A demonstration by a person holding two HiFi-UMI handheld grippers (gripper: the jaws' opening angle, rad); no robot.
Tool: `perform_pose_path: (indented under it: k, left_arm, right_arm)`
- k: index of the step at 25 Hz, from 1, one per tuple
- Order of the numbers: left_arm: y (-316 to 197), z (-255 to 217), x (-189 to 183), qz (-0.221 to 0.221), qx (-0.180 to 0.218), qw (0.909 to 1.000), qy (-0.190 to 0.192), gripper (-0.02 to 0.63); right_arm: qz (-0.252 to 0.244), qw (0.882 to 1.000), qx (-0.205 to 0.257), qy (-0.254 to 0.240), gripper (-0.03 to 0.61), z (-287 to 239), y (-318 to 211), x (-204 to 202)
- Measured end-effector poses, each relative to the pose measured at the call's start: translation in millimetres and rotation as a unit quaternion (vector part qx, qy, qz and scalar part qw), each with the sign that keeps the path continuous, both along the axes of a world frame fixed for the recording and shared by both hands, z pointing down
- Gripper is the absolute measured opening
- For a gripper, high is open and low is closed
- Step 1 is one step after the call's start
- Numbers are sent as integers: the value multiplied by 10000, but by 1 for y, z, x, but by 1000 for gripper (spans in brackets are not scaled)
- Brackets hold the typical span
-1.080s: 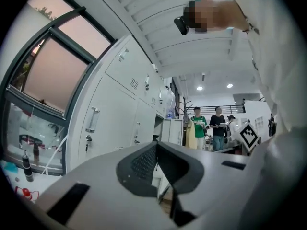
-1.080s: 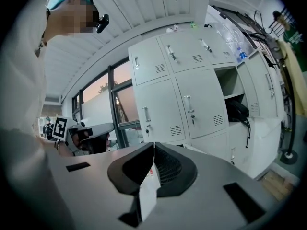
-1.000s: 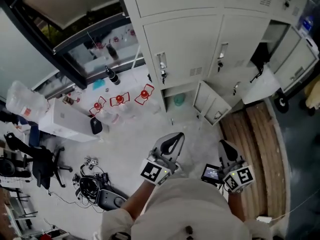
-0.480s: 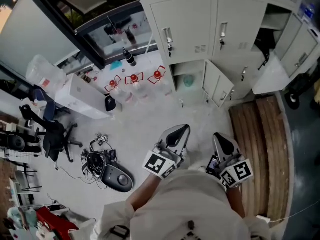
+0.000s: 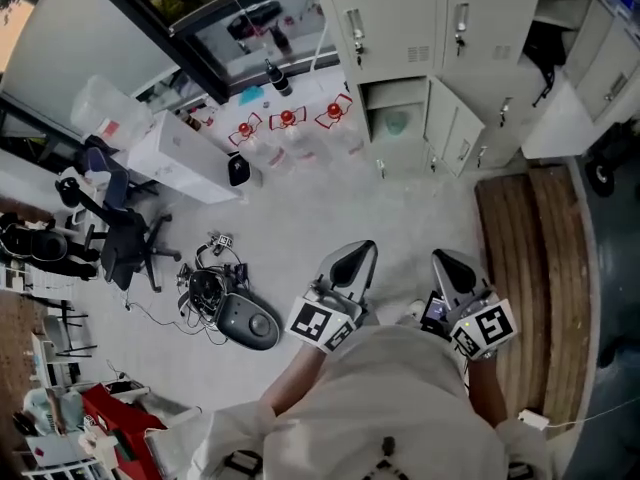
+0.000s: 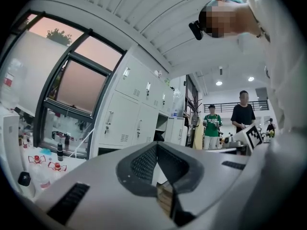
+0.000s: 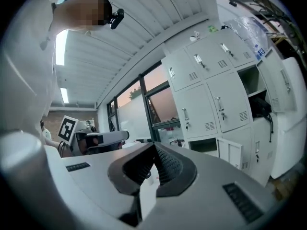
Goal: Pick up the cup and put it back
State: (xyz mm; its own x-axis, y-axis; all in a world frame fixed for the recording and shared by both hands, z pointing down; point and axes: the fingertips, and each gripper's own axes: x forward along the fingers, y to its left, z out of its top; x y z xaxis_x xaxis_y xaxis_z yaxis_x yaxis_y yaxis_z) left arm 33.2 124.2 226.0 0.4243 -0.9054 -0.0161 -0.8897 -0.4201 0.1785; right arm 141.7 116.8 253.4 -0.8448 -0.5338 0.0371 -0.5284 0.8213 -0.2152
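A pale green cup (image 5: 397, 123) stands inside the open bottom compartment of the grey lockers (image 5: 400, 28), far ahead of both grippers. My left gripper (image 5: 358, 255) is held level over the floor with its jaws shut and nothing between them; in the left gripper view its tips (image 6: 156, 145) meet. My right gripper (image 5: 447, 264) is beside it, also shut and empty, and the tips (image 7: 154, 146) touch in the right gripper view. The open compartment (image 7: 204, 146) shows there, but the cup is hidden.
A small locker door (image 5: 452, 133) hangs open beside the cup's compartment. Wooden boards (image 5: 525, 258) lie on the floor at the right. A dark device with cables (image 5: 238, 313) and an office chair (image 5: 118, 238) sit at the left. Red-capped bottles (image 5: 287, 118) stand by the window. Two people (image 6: 211, 126) stand far off.
The lockers and the cup have slid toward the top of the head view, and more floor at the left has come into sight. Both grippers travelled along together and stayed shut.
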Motion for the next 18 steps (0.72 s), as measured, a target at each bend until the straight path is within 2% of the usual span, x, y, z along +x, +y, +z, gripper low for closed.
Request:
perform_pose_path:
  k: [4,8,14,18]
  left_arm:
    - [8,-10,-12,267,233,9994,-25,8]
    - [26,-13,-41,448,304,9985,82,8]
    - [77,5,-132,480,123,9987,74,8]
    - [108,20,-181,496,-13,9987,124,8]
  right_arm:
    - [233,9997,86,75,25,-6,17,-14]
    - [511,9984,-70,229,25,4,40,-36]
    - [832,9960,-232,244,25,12,81,-106]
    - [955,9950,-112,278,25,11,111,-147]
